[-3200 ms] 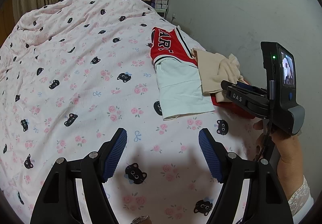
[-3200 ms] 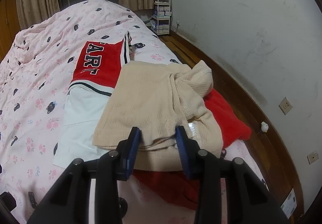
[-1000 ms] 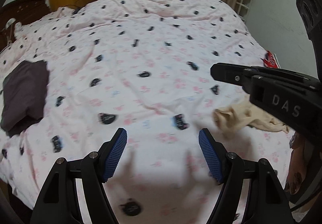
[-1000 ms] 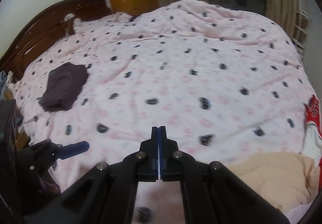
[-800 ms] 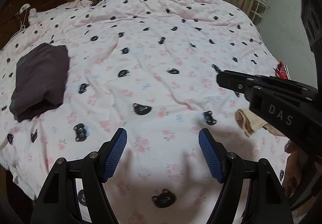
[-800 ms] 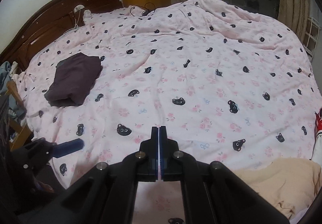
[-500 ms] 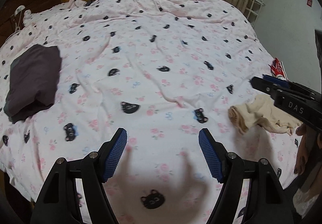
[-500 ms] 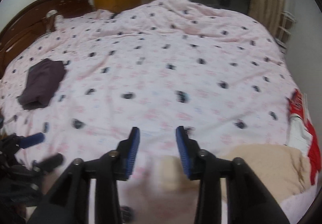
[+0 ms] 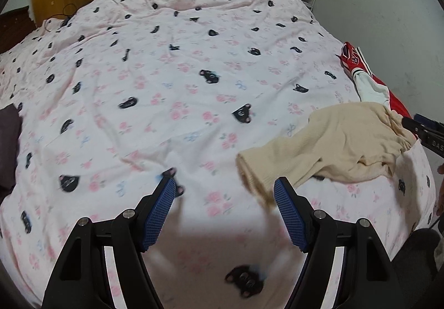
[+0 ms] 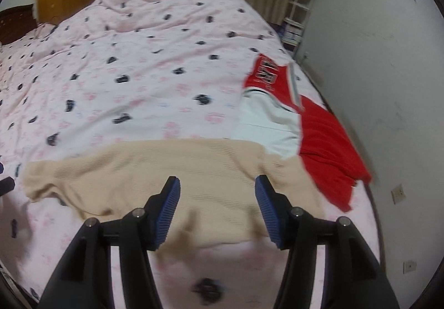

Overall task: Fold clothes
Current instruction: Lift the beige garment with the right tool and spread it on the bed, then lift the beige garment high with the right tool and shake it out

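The beige sweater (image 10: 172,170) lies spread on the bed (image 9: 172,81), beside the red jersey (image 10: 277,81). The right gripper (image 10: 216,206) has just been opening its jaws, empty above the sweater; left gripper (image 9: 224,209) jaws wide, empty.

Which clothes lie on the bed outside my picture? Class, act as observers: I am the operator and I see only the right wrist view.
Observer: A dark garment lies at the left edge of the bedspread, well apart from the beige sweater.
Operator: Is the left hand-held gripper holding anything?
Observer: No. The left hand-held gripper is open, with only bedspread showing between its pads.
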`<state>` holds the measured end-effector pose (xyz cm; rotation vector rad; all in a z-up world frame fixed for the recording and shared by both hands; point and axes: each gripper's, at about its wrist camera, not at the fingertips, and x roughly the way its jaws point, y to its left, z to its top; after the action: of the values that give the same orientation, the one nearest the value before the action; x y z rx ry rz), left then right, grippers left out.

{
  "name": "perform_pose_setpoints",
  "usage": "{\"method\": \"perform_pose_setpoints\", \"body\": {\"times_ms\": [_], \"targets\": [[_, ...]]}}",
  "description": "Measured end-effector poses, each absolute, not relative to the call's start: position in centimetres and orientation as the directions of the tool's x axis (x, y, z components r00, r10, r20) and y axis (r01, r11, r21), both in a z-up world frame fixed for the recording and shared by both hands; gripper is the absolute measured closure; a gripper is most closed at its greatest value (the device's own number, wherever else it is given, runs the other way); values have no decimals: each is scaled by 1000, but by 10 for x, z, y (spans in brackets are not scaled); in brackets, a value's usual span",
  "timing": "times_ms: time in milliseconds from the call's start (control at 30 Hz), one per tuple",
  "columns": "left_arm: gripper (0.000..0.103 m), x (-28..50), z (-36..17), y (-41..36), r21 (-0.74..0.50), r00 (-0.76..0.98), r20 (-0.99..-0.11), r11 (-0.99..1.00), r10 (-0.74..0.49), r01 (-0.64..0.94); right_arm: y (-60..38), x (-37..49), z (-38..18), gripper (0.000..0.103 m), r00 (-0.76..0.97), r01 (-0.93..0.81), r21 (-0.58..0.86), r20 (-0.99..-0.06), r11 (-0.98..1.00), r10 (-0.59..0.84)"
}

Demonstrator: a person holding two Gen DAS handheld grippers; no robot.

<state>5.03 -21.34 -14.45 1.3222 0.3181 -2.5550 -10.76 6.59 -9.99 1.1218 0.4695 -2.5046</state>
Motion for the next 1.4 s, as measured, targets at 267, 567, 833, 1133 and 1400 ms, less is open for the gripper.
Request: {"method": "perform_pose_setpoints", "body": {"times_ms": [267, 567, 833, 1133, 1400], "targets": [[34, 24, -149, -195, -121, -566, -823, -964, -37, 239, 113, -129, -100, 43, -642, 368, -145, -754, -919, -138], [34, 15, -163, -174, -93, -526, -850, -976, -25, 196, 127, -155, -111, 45, -624, 387, -122, -765, -914, -162], [34, 14, -168, -173, -87, -515, -857, -976, -29, 199, 114, -183, -138, 63, -548, 454, -118, -819, -883, -172], [34, 18, -167, -181, -101, -516, -856, -971, -27, 219, 125, -181, -136, 84, -506, 477, -22, -824, -879, -254], [34, 34, -159, -197, -133, -534, -845, -960, -19, 245, 125, -147, -66, 85, -563, 534, 44, -727, -844, -394]]}}
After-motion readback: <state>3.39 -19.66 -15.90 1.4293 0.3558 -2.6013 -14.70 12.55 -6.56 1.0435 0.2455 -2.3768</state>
